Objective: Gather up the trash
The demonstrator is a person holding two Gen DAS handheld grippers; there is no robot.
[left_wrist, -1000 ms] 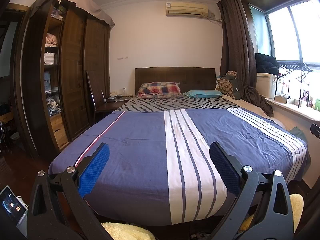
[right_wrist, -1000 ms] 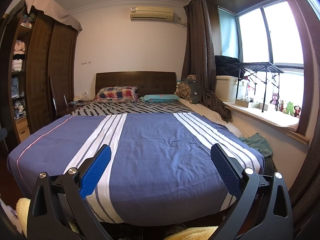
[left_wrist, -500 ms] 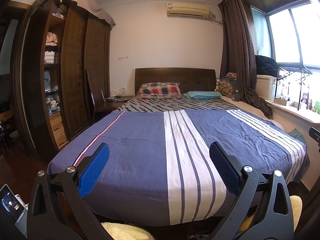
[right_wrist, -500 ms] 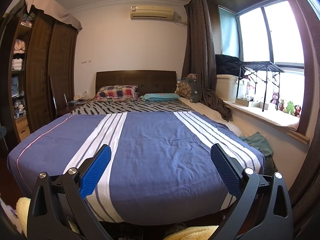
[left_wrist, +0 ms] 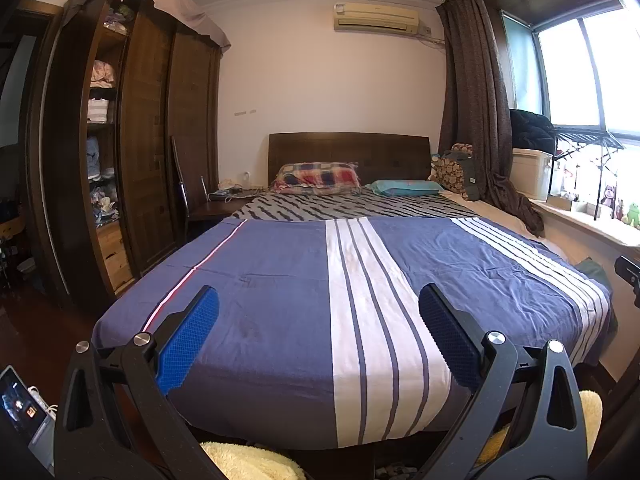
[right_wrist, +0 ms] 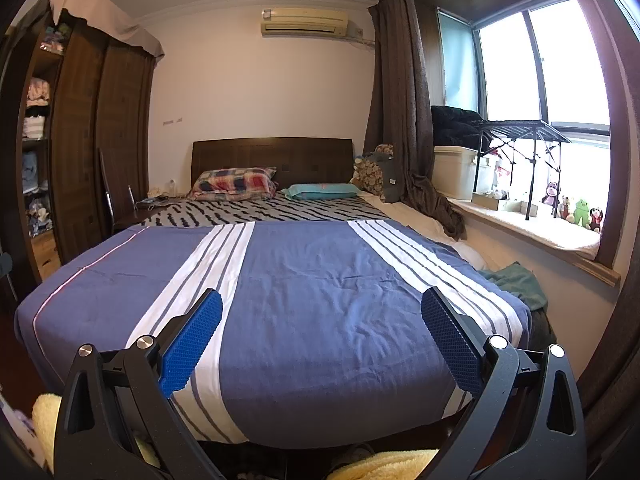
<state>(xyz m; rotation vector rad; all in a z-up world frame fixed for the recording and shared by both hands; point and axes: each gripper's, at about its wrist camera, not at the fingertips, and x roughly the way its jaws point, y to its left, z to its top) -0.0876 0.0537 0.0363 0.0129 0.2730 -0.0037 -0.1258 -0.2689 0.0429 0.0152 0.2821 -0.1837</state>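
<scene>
No piece of trash shows clearly in either view. My left gripper (left_wrist: pixel 318 300) is open at the foot of the bed, its blue pads (left_wrist: pixel 188 340) wide apart with nothing between them. My right gripper (right_wrist: pixel 320 304) is open too, held over the foot of the same bed, blue pads (right_wrist: pixel 450 340) spread and empty. Below both lies the blue bedcover (left_wrist: pixel 280 280) with white stripes (right_wrist: pixel 208 276). A small cluttered bedside table (left_wrist: pixel 228 196) stands far off by the headboard; what lies on it is too small to tell.
A dark wardrobe (left_wrist: pixel 152 140) with open shelves lines the left wall. On the right are a curtain (right_wrist: pixel 404 120), a windowsill (right_wrist: pixel 532 236) with a box, a rack and toys, and a green cloth (right_wrist: pixel 516 280). Yellow fluffy fabric (left_wrist: pixel 248 462) lies on the floor.
Both views have drifted very slightly; the room sits a touch lower in the frames. Both grippers stay open and empty.
</scene>
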